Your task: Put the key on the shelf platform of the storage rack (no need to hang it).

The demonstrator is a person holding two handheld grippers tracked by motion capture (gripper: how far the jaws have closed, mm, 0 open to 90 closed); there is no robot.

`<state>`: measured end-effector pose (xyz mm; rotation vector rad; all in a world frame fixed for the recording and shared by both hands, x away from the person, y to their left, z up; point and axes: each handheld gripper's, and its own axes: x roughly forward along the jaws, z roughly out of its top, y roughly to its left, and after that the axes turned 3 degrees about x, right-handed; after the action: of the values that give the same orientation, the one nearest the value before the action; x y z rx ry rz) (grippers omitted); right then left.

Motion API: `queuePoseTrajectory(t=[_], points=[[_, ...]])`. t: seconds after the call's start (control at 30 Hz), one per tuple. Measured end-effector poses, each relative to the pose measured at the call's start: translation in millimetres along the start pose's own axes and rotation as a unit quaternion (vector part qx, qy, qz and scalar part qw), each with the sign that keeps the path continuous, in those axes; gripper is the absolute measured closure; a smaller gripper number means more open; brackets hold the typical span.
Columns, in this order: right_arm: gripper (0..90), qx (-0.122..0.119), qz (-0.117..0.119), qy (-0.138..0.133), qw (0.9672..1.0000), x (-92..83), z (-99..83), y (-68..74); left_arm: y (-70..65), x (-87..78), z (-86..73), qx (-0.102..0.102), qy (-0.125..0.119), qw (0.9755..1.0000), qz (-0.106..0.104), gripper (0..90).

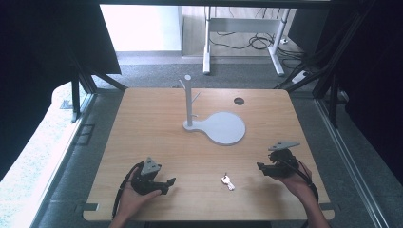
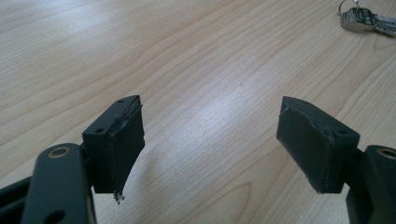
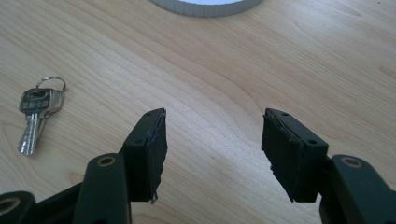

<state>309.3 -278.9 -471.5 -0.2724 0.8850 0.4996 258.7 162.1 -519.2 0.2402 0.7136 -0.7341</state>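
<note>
A small bunch of silver keys on a ring (image 1: 227,181) lies flat on the wooden table (image 1: 157,142) near its front edge, between my two grippers. My left gripper (image 1: 170,182) rests low at the front left, pointing right toward the keys (image 2: 366,19), open with bare wood between its jaws (image 2: 210,105). My right gripper (image 1: 260,166) is at the front right, pointing left, also open and holding nothing (image 3: 215,114). The keys (image 3: 37,114) lie to the left of its jaws. A grey peg stand (image 1: 188,99) rises from a round flat base (image 1: 223,127) at mid-table.
A dark round hole (image 1: 239,100) sits in the tabletop behind the stand's base (image 3: 205,5). Beyond the far edge stand white desk legs (image 1: 207,52) with loose cables on the floor. Black frame posts flank the table on both sides.
</note>
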Motion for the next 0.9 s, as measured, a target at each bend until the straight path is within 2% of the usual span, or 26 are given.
queuePoseTrajectory(t=[0.33, 0.9], points=[[43.0, -0.013, 0.015, 0.015, 0.9997, 2.4, 11.3, 15.3, -1.4, -0.6, 0.5, 0.006, -0.009, 0.9999, 0.0, 24.1], [45.4, -0.033, 0.042, 0.047, 0.9974, 10.3, 25.7, 39.4, -0.1, -3.4, 0.7, 0.001, -0.015, 0.9999, -0.002, 24.2]])
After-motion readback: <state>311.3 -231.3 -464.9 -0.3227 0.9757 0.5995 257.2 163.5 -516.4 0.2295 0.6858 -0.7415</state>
